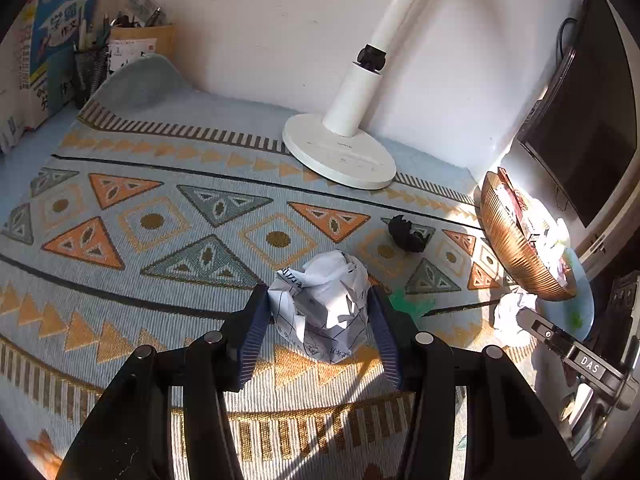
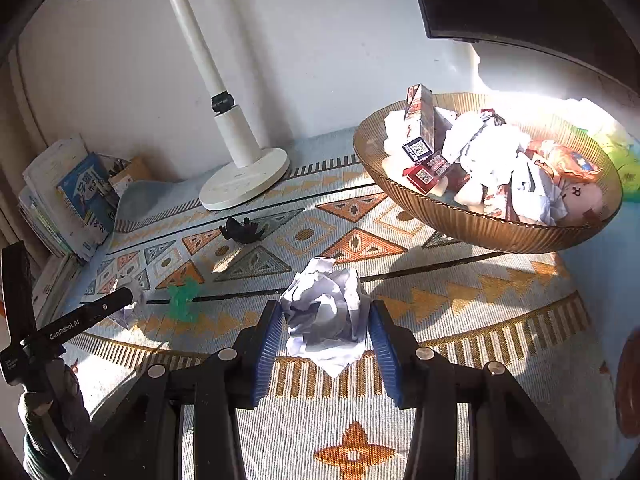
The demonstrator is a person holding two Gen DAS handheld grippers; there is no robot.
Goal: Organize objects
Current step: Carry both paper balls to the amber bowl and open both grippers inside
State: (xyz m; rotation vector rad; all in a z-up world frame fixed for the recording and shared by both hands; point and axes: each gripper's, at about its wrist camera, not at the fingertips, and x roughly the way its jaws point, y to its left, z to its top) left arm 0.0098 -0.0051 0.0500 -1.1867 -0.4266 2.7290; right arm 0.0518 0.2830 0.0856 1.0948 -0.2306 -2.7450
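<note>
My left gripper is shut on a crumpled ball of printed paper, held just above the patterned mat. My right gripper is shut on another crumpled white paper ball. A ribbed amber bowl, full of crumpled paper and small boxes, stands to the right; it also shows in the left wrist view. The right gripper and its paper show at the left view's right edge. A small black toy and a green toy lie on the mat.
A white desk lamp stands at the back of the mat near the wall. Books and a mesh pen holder stand at the back left. A dark monitor is at the right. The left gripper shows in the right view.
</note>
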